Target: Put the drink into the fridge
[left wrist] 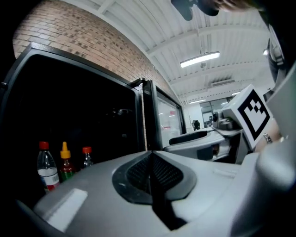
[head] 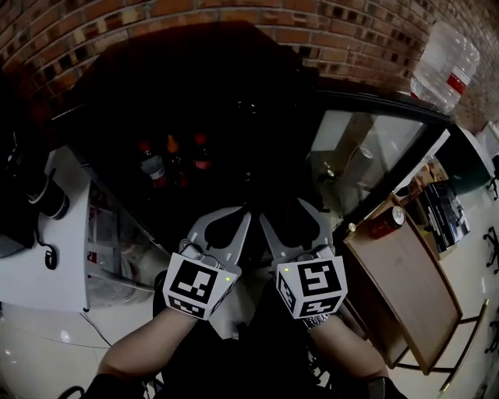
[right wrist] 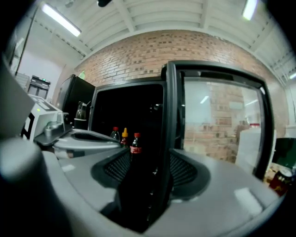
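**Right fingers spread and empty, cola inside the fridge**

The right gripper has its fingers spread, gripping nothing. Through the gap shows the cola bottle, standing well beyond them inside the open fridge, near two other bottles. The left gripper has its fingers pressed together, empty. The bottle looks full, so probably fairly heavy, stiff and smooth-sided, and best taken round mid-body. A red can stands on the wooden surface beside the glass door.

Brick wall behind — clear water jug (red label) at right.
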`<state>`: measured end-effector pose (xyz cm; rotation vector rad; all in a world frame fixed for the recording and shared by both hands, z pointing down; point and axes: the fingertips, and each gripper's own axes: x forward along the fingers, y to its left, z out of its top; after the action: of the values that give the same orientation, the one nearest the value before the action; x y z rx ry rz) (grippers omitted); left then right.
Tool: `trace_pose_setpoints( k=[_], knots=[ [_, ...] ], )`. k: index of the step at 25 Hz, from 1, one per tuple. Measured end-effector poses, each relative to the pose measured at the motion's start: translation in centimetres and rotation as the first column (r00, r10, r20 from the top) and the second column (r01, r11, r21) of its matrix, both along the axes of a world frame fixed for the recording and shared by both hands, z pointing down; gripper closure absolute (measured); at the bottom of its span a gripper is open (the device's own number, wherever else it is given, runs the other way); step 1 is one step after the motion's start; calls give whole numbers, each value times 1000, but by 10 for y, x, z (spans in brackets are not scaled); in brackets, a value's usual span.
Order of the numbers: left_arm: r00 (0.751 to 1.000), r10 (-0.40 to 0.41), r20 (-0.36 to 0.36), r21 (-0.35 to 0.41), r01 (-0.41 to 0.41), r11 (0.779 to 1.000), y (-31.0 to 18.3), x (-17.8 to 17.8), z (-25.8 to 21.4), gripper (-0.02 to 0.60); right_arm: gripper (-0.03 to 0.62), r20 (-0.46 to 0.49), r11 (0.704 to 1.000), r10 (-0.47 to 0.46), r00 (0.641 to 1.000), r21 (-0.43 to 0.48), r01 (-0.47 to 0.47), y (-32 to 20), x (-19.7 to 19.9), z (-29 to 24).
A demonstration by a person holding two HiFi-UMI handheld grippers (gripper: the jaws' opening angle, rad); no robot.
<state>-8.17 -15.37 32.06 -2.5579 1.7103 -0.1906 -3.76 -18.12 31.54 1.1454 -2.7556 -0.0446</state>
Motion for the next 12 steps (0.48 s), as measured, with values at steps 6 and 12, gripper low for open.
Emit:
trace_pose_setpoints(
  k=[6,12],
  knots=[
    [994,105,5,-1,-105,994,11,53,1,578,336,1,993,121,993,-10,-121,9,62,2],
    [981,192,18,17,-193,981,20,103,-7,578,336,4,976,216,976,2,-216,19,117,-3]
  ],
)
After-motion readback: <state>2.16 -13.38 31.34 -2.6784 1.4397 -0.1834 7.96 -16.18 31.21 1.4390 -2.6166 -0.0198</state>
